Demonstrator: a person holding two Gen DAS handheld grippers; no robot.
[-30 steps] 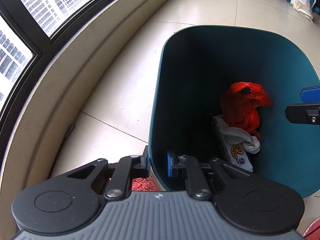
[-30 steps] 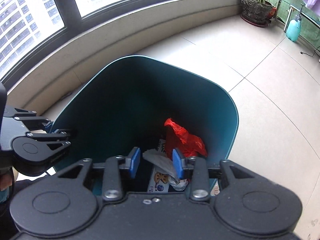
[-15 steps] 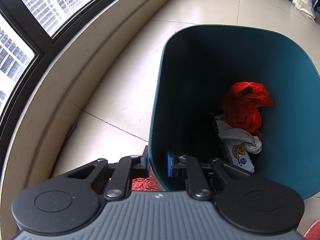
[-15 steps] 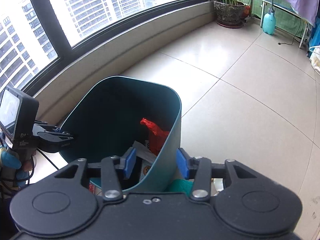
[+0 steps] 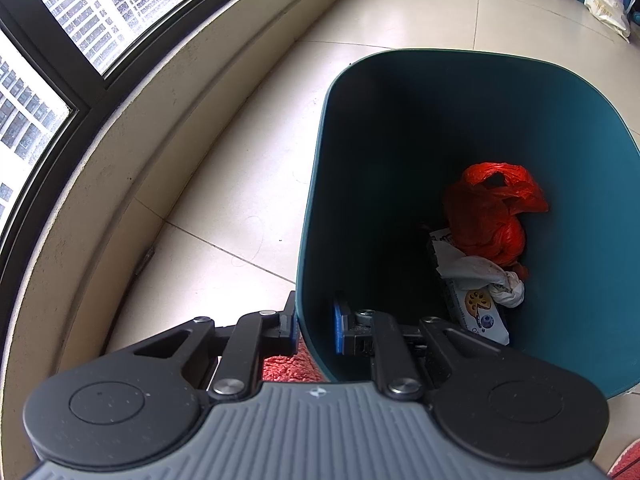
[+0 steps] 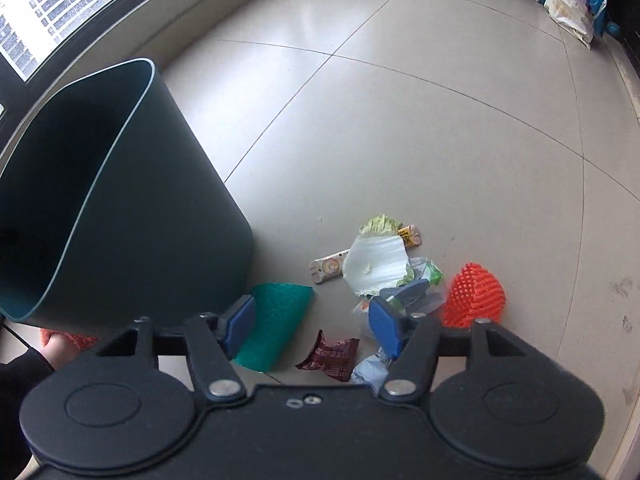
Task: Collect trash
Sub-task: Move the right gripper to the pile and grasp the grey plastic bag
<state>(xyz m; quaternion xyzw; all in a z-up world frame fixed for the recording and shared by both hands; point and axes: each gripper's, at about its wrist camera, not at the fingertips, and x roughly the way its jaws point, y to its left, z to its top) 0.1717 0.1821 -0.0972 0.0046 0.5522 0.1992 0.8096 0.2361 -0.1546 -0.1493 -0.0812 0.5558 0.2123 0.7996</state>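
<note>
My left gripper is shut on the near rim of the dark teal bin, one finger outside and one inside. In the bin lie a red plastic bag, crumpled white paper and a printed packet. My right gripper hangs above litter on the floor, jaws opening with nothing between them. Below it lie a teal foam net, a dark red wrapper, a cabbage leaf, an orange foam net and clear plastic scraps. The bin stands to the left of it.
A low beige wall under dark-framed windows curves along the left. Pale floor tiles stretch away to the right. A white bag leans by blue furniture far off. A red slipper shows under the bin's near edge.
The right gripper has swung out of the bin to the right and down over the litter, its jaws widening. The left gripper and the bin have kept still.
</note>
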